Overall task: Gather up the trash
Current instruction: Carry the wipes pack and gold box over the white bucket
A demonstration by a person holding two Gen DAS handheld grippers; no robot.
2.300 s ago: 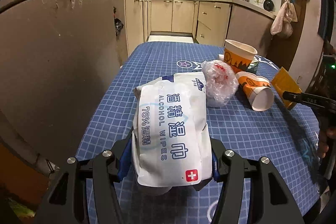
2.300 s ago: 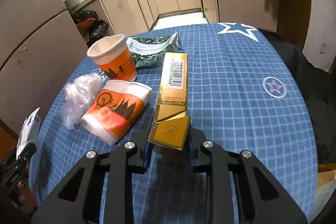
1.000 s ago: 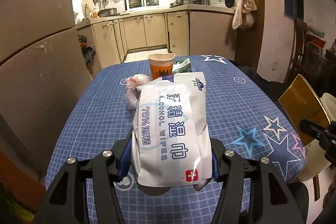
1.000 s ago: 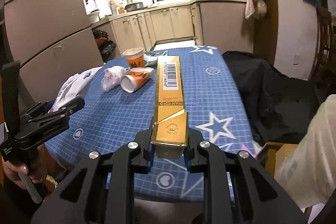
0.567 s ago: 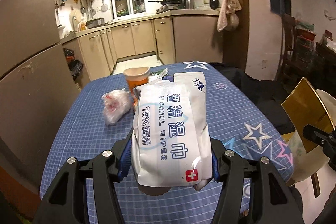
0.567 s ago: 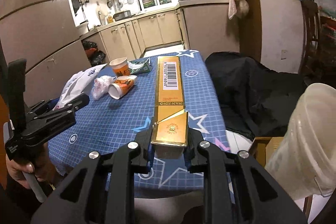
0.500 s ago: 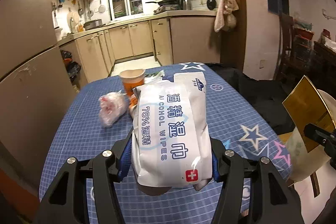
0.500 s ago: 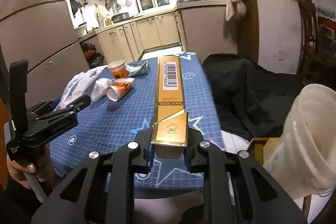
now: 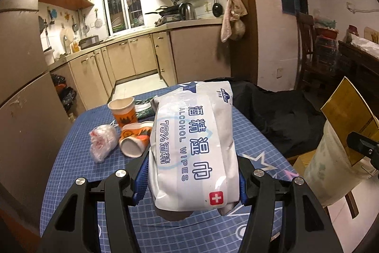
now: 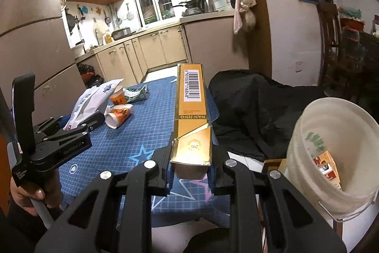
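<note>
My left gripper (image 9: 189, 179) is shut on a white alcohol wipes pack (image 9: 193, 146), held above the near end of the blue table (image 9: 71, 158). My right gripper (image 10: 191, 165) is shut on a long gold carton (image 10: 192, 110), raised off the table's near right corner. A white plastic bucket (image 10: 331, 158) stands to the right of the table with some trash inside; it also shows in the left wrist view (image 9: 331, 170). On the table lie an upright orange paper cup (image 9: 123, 110), a tipped orange cup (image 9: 135, 141), a crumpled plastic bag (image 9: 103, 141) and a green wrapper (image 9: 143, 108).
A black cloth (image 10: 255, 106) drapes over something right of the table. Beige fridge-like cabinet (image 9: 23, 110) stands to the left. Kitchen cabinets (image 9: 132, 58) run along the back. A cardboard box (image 10: 272, 165) sits by the bucket.
Both grippers have lifted their items and pulled back from the table, swinging right. The white bucket has come into view and grown closer on the right.
</note>
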